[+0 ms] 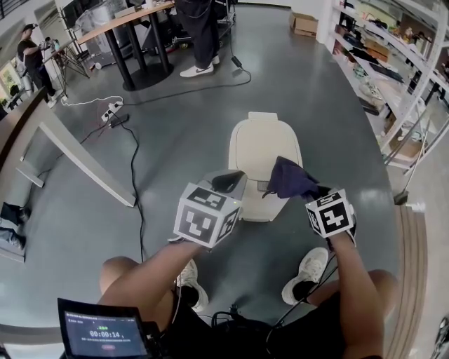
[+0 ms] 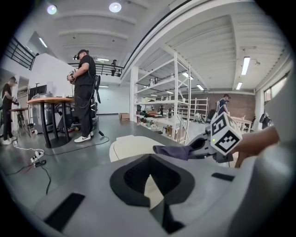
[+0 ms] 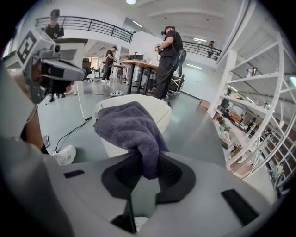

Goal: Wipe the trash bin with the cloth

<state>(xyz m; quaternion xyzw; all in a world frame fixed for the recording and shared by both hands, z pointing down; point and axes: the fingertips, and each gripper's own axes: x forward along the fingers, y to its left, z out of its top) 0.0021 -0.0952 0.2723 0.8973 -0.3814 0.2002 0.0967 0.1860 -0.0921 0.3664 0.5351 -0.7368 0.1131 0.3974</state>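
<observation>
A cream trash bin (image 1: 258,144) with its lid down stands on the grey floor in front of me, also seen as the bin (image 2: 132,146) and the bin (image 3: 162,110). My right gripper (image 1: 309,188) is shut on a dark purple cloth (image 1: 287,179), held just above the bin's near right edge. In the right gripper view the cloth (image 3: 129,127) hangs bunched from the right gripper (image 3: 150,172). My left gripper (image 1: 228,181) hovers over the bin's near left edge, shut and holding nothing; in its own view the left gripper (image 2: 149,172) points at the cloth (image 2: 173,151).
My shoes (image 1: 309,272) stand close behind the bin. A black cable (image 1: 135,168) and a power strip (image 1: 112,110) lie on the floor at left, beside a slanted white beam (image 1: 84,161). Shelving (image 1: 393,70) lines the right. A person (image 1: 200,35) stands by a table (image 1: 126,19) farther off.
</observation>
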